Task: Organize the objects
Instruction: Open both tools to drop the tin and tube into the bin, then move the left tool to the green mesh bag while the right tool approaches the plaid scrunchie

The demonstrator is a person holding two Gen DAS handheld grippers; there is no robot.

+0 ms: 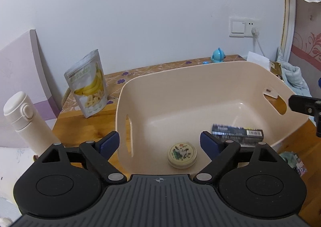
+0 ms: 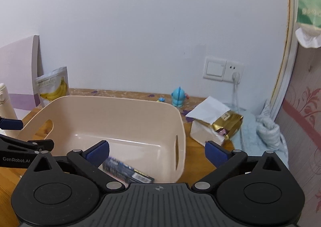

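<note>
A beige plastic bin (image 1: 180, 90) stands on the wooden table. On its floor lie a round tin with a printed lid (image 1: 182, 153) and a dark battery pack (image 1: 237, 133). My left gripper (image 1: 160, 142) is open over the bin's near left corner, nothing between its blue pads. In the right wrist view the bin (image 2: 112, 114) is ahead and to the left, with the battery pack (image 2: 126, 170) in its near corner. My right gripper (image 2: 157, 151) is open over the bin's near right corner, its jaws holding nothing.
A banana-chip pouch (image 1: 88, 84) stands left of the bin, a white flask (image 1: 24, 118) nearer left. Behind the bin sits a blue toy figure (image 2: 178, 98). A white and gold packet (image 2: 216, 124) and a pale blue cloth (image 2: 260, 132) lie to the right.
</note>
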